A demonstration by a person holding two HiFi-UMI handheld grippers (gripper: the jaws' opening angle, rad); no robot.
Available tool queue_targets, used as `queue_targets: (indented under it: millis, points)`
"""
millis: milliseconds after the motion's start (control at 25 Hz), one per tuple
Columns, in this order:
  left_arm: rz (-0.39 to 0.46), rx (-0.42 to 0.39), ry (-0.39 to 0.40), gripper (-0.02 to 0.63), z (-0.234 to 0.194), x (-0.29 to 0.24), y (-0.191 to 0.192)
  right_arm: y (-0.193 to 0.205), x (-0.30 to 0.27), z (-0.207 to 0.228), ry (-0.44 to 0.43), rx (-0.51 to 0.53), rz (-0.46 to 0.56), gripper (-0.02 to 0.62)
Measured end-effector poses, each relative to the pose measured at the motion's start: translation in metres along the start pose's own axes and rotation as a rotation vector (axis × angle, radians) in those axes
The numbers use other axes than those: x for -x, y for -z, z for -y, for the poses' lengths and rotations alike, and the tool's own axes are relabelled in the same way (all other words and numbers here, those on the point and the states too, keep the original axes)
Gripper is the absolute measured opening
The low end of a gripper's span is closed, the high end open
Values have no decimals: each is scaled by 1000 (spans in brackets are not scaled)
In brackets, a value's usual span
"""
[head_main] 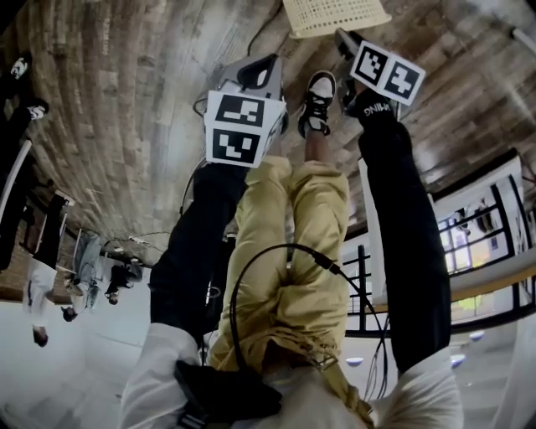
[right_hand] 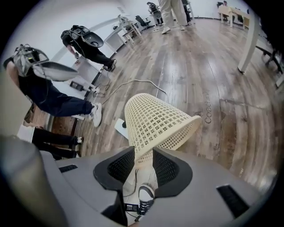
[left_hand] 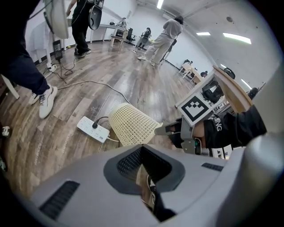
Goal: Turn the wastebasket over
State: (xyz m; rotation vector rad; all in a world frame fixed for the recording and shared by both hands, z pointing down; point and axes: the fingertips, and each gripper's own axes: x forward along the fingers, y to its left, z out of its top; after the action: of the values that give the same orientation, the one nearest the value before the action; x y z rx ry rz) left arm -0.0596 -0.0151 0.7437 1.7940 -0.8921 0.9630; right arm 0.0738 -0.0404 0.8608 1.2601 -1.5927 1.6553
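Observation:
The cream lattice wastebasket [right_hand: 157, 124] stands tilted on the wood floor, its closed narrow end up and its wide rim low on the side near me. Its rim edge runs into the gap of my right gripper [right_hand: 141, 162], whose jaws stand apart and do not press on it. From the left gripper view, the right gripper [left_hand: 166, 130] has its fingertips at the wastebasket [left_hand: 133, 124] rim. My left gripper [left_hand: 144, 177] hangs back from the basket with a narrow gap between its jaws and nothing in it. In the head view the wastebasket [head_main: 335, 15] lies just beyond both marker cubes.
A white power strip [left_hand: 93, 128] with a cable lies on the floor just behind the basket. My own shoe [head_main: 316, 100] is beside the grippers. Other people stand and walk at the far desks [left_hand: 120, 33]. A white table leg [right_hand: 248, 40] stands to the right.

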Motion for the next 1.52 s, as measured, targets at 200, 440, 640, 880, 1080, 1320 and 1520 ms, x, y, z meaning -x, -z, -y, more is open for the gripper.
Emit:
queue_targets:
  millis: [200, 440, 640, 880, 1080, 1320, 1520]
  points:
    - [-7, 6, -5, 0, -4, -3, -2, -4, -12, 11, -8, -109, 9, 127]
    - [-8, 11, -12, 0, -11, -2, 3, -9, -24, 18, -36, -230, 40, 140]
    - [-17, 12, -9, 0, -11, -3, 8, -13, -28, 17, -69, -316, 67, 129]
    - [-9, -4, -5, 0, -5, 4, -1, -40, -9, 0, -56, -201, 141, 72]
    - [5, -21, -2, 0, 5, 12, -11, -63, 15, -21, 0, 93, 135, 71]
    - [11, -24, 1, 0, 16, 14, -18, -62, 41, -28, 154, 551, 64, 67]
    - [7, -15, -7, 0, 18, 10, -16, -46, 49, -26, 265, 943, -4, 64]
